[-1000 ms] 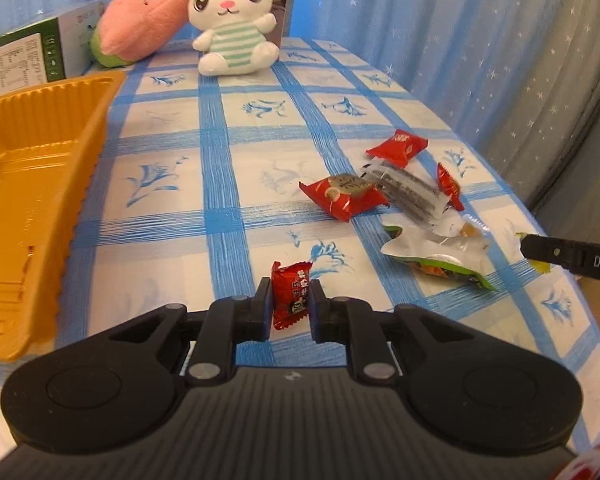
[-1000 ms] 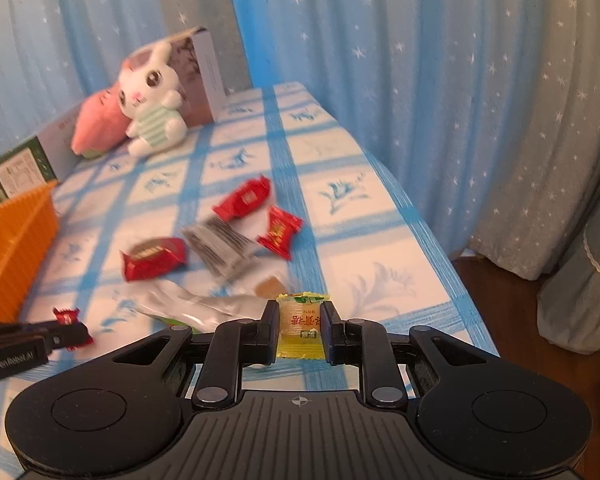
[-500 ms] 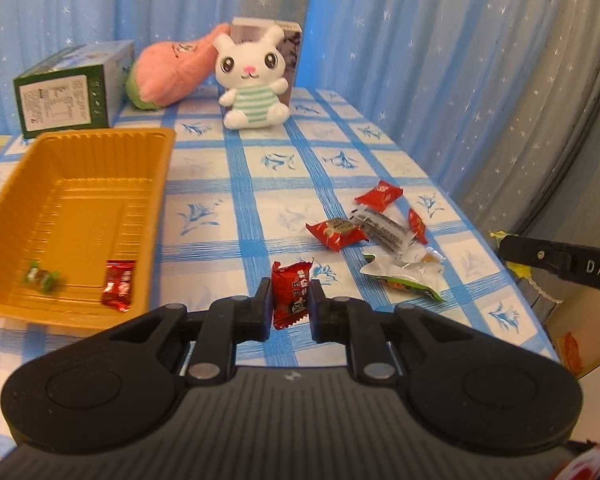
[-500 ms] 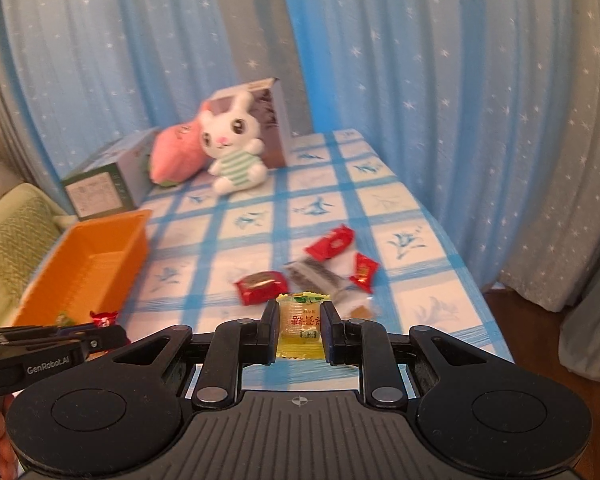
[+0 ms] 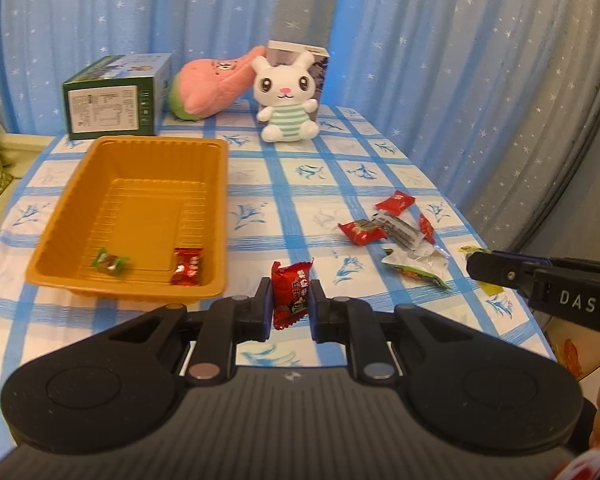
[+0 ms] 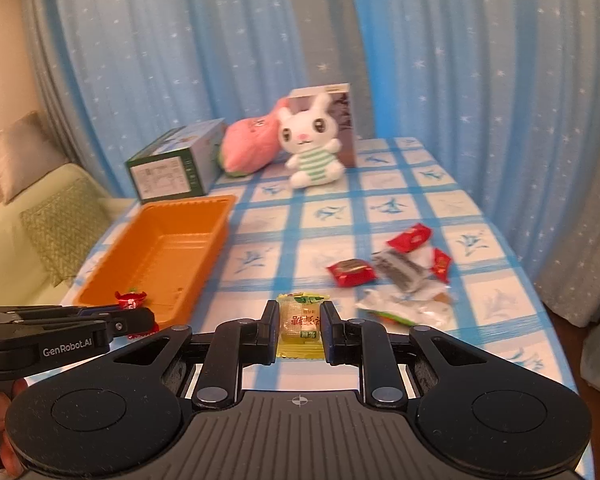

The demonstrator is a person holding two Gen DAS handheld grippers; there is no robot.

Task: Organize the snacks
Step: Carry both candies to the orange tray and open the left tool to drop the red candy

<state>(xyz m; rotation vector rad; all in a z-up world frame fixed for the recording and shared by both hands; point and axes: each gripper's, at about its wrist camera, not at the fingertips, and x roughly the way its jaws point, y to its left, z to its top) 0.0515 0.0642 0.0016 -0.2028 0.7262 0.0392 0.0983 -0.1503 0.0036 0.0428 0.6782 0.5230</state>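
Left gripper [image 5: 289, 304]: clamped on red candy packet [image 5: 291, 293]
Right gripper [image 6: 301, 326]: clamped on yellow candy packet [image 6: 302, 326]
Orange tray [image 5: 216, 216]: holding two wrapped candies
Tablecloth [image 5: 284, 184]: snack pile at right

"DAS" in white on right gripper [image 5: 476, 270] body; "GenRobot.AI" on left gripper [image 6: 150, 318] body. Snack and box print illegible.

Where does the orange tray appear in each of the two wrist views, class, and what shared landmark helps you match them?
Left wrist view: the orange tray sits left of centre, its whole floor visible, two wrapped candies near its front wall.
Right wrist view: the orange tray lies at mid-left, seen obliquely, its front corner hidden behind the left gripper.
Shared landmark: the white plush rabbit at the table's far end.
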